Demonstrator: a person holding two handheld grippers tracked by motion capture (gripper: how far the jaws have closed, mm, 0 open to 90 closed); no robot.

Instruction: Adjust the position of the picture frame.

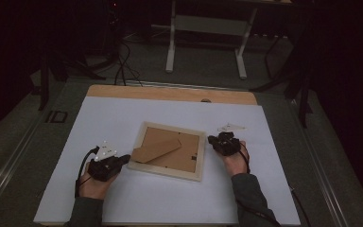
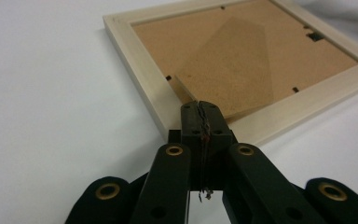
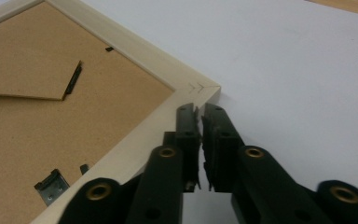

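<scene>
A: High view?
B: The picture frame point(image 1: 169, 150) lies back-up mid-table, long axis running ten to four o'clock.

A: Left gripper view?
B: The left gripper point(image 2: 200, 108) has its jaws pressed together at the stand point(image 2: 235, 70).

A: Right gripper view?
B: The right gripper point(image 3: 198, 112) is nearly shut, empty, at the frame's corner.

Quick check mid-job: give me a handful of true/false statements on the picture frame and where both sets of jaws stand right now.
1. The picture frame lies back side up on the white sheet. True.
2. The left gripper stands wide open. False: its jaws are shut, with the tips at the frame's pale wooden border.
3. The cardboard stand on the frame's back is partly lifted off the backing board. True.
4. The right gripper clamps the frame's metal hanger. False: its jaws are closed beside a frame corner, and nothing can be seen between them.
5. The two grippers sit on the same side of the frame. False: one is at each end.
</scene>
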